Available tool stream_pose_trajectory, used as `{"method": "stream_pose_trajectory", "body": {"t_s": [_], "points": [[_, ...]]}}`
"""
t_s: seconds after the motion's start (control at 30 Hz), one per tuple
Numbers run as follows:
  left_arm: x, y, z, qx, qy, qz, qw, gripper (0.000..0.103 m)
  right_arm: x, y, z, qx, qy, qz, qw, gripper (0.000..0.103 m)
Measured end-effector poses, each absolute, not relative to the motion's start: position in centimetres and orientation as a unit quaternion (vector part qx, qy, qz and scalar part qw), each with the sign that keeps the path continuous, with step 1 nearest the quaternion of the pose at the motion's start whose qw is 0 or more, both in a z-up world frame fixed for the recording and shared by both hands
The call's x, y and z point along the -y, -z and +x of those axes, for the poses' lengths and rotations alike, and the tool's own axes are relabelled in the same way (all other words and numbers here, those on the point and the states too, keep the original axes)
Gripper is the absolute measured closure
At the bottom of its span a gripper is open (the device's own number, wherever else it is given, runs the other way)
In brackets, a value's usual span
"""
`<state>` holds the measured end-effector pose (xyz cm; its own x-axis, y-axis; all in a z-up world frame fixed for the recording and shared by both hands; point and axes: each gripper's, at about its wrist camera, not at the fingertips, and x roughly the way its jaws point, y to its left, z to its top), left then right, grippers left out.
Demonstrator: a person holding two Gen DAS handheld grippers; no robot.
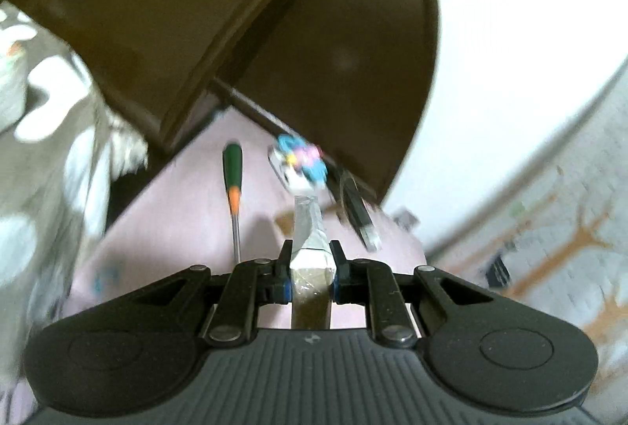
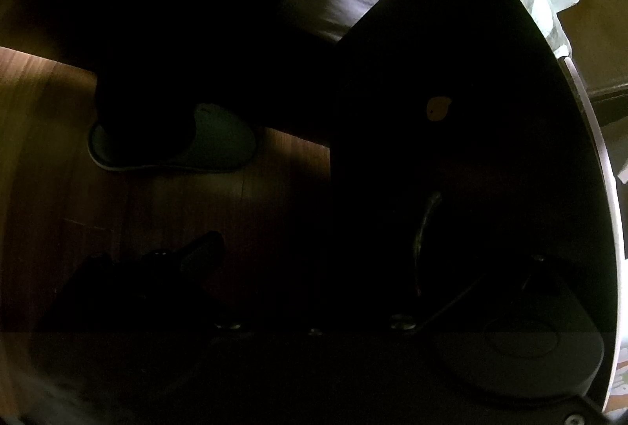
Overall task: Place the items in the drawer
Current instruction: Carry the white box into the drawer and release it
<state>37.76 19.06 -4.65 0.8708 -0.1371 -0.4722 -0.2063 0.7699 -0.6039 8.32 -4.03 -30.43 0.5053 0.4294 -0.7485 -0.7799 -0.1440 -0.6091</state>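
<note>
the left gripper [image 1: 310, 260] is pinched onto the wrapped lower end of a small item [image 1: 304, 228] whose other end carries a blurred cluster of blue, pink and white [image 1: 300, 160] (what it is exactly i cannot tell, maybe a novelty pen or a wrapped treat). it is held by the tail so the bulky decorated end leads, which looks sensible for feeding it forward into a drawer. it hangs clear of the pink surface [image 1: 176, 213] below, just in front of the dark brown furniture [image 1: 157, 13]. a green-handled screwdriver [image 1: 232, 181] lies on the pink surface to the left, and a dark flat stick [image 1: 359, 217] lies to the right, both likely waiting their turn

the right wrist view is nearly black. it shows what the left one does not: a wooden floor [image 2: 47, 103], a slippered foot [image 2: 176, 142] of the person, and a broad dark panel [image 2: 471, 91] with a pale edge, probably the drawer or its front, which that hand may be steadying. the right gripper [image 2: 314, 331] is only a faint outline of bolts and links, and i cannot tell whether its claw is spread or closed, nor whether it grips anything

the left view in turn shows the items and nothing recognisable as an open drawer cavity
</note>
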Motion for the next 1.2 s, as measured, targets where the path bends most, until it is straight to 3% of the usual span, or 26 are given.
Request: {"method": "stream_pose_trajectory", "body": {"t_s": [0.27, 0.57, 0.8, 0.9, 1.03, 1.1, 1.2], "points": [[-14.7, 6.3, 30.9, -0.311, 0.032, -0.333, 0.890, 0.087, 4.1, 30.5, 8.3, -0.149, -0.472, -0.590, 0.637, 0.000], [-8.8, 12.8, 28.7, -0.415, 0.119, -0.296, 0.852, 0.087, 3.8, 30.6, 8.3, -0.153, -0.470, -0.595, 0.634, 0.000], [-5.3, 18.3, 30.3, -0.503, 0.168, -0.206, 0.822, 0.087, 3.8, 30.8, 8.4, -0.153, -0.470, -0.595, 0.633, 0.000], [-4.0, 19.3, 31.4, -0.533, 0.153, -0.111, 0.825, 0.087, 3.8, 30.9, 8.5, -0.151, -0.472, -0.597, 0.632, 0.000], [-2.8, 19.6, 31.7, -0.556, 0.138, -0.022, 0.819, 0.074, 3.6, 30.9, 8.5, -0.152, -0.472, -0.596, 0.632, 0.000], [-2.1, 19.2, 31.4, -0.549, 0.124, 0.031, 0.826, 0.045, 3.6, 30.8, 8.5, -0.152, -0.472, -0.596, 0.632, 0.000], [-1.9, 18.5, 30.8, -0.539, 0.110, 0.056, 0.833, 0.041, 3.6, 30.8, 8.5, -0.153, -0.470, -0.596, 0.633, 0.000]]}}
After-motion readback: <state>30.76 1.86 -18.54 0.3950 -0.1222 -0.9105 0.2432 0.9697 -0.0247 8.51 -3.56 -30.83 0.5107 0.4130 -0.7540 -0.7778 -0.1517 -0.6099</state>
